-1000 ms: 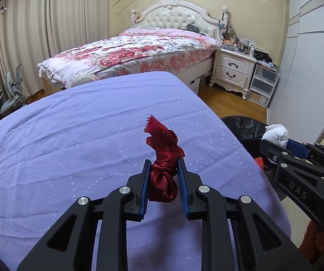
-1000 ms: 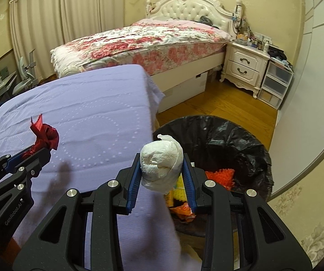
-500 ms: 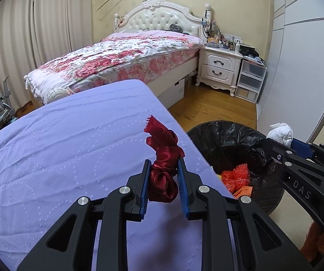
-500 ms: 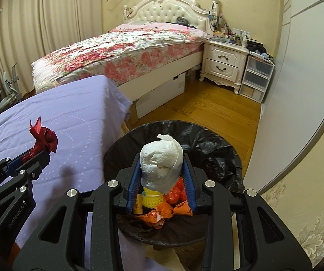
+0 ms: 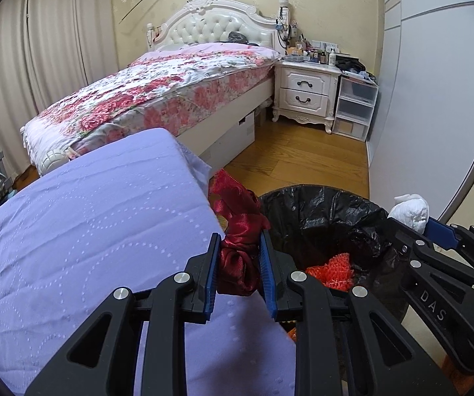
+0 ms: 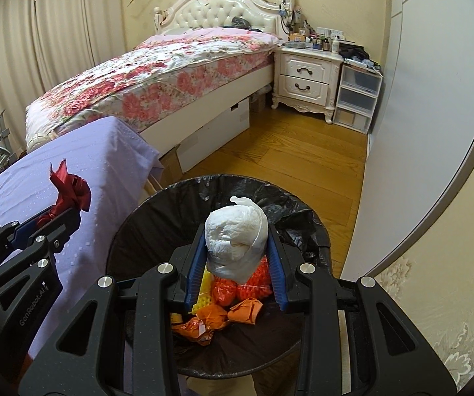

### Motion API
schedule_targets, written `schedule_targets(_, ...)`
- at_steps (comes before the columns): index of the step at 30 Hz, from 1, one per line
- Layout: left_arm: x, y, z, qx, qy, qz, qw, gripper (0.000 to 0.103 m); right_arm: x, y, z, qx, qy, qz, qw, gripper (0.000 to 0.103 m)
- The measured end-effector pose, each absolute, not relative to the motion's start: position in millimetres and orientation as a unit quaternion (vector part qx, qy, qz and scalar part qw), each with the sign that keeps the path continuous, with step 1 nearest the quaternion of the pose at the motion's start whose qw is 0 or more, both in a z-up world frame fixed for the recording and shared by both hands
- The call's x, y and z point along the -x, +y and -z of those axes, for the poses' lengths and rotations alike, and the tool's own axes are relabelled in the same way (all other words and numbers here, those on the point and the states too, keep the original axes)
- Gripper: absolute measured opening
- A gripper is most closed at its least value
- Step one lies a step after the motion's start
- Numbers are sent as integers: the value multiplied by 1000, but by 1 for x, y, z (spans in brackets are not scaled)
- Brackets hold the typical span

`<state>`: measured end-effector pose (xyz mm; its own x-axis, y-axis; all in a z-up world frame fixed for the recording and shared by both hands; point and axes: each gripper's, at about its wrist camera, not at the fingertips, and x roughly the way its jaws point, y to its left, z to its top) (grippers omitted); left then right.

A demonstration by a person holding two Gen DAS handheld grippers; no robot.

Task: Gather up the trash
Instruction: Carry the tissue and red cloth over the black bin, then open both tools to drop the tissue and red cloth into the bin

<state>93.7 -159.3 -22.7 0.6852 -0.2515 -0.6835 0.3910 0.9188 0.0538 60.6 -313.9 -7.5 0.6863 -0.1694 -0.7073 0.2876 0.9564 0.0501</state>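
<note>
My left gripper (image 5: pixel 238 260) is shut on a crumpled red ribbon (image 5: pixel 238 227) and holds it over the right edge of the purple-covered table (image 5: pixel 88 224), beside the bin. My right gripper (image 6: pixel 235 257) is shut on a white paper wad (image 6: pixel 235 231) and holds it above the open bin (image 6: pixel 144 217). The bin has a black liner and holds orange and yellow trash (image 6: pixel 233 300). The bin (image 5: pixel 329 211) and the right gripper with the wad (image 5: pixel 408 206) show at the right of the left wrist view. The left gripper with the ribbon (image 6: pixel 70 191) shows at the left of the right wrist view.
A bed with a floral cover (image 5: pixel 170 89) stands behind the table. A white nightstand (image 5: pixel 306 94) and plastic drawers (image 5: pixel 355 107) are at the back right. A grey wardrobe door (image 6: pixel 435 115) runs along the right. Wooden floor (image 6: pixel 286 158) lies between bed and bin.
Both grippers have moved right. The paper wad now hangs over the bin instead of the table edge, and the ribbon has come to the table's right edge.
</note>
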Motion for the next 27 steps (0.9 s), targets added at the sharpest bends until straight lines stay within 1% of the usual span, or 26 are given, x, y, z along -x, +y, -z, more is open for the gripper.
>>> schedule_targets(8, -102, -173, 30, -108, 363, 173, 909, 24, -67, -321, 15, -87, 379, 132, 912, 34)
schedule_targets(12, -104, -179, 32, -114, 365, 173, 908, 27, -68, -322, 15, -90, 378, 134, 912, 34)
schedule_targets(13, -104, -179, 32, -114, 366, 173, 907, 29, -69, -322, 16, -91, 377, 135, 912, 35)
schedule_targets(15, -105, -179, 33, -112, 368, 172, 907, 38, -69, -323, 16, -92, 376, 138, 912, 35)
schedule_targets(19, -105, -178, 32, -109, 367, 170, 908, 46, -69, -326, 17, -94, 377, 141, 911, 36)
schedule_targets(20, -105, -178, 32, -109, 367, 170, 908, 51, -69, -326, 17, -94, 376, 142, 911, 38)
schedule_targets(21, -105, -178, 31, -108, 366, 171, 908, 55, -69, -327, 17, -95, 375, 143, 911, 43)
schedule_targets(25, -104, -177, 30, -105, 364, 169, 910, 64, -67, -327, 16, -94, 373, 146, 912, 44)
schedule_targets(26, -103, -177, 30, -106, 363, 169, 910, 67, -67, -328, 16, -94, 372, 146, 912, 46)
schedule_targets(27, -102, -176, 30, -106, 361, 168, 911, 69, -67, -328, 15, -93, 371, 148, 912, 51)
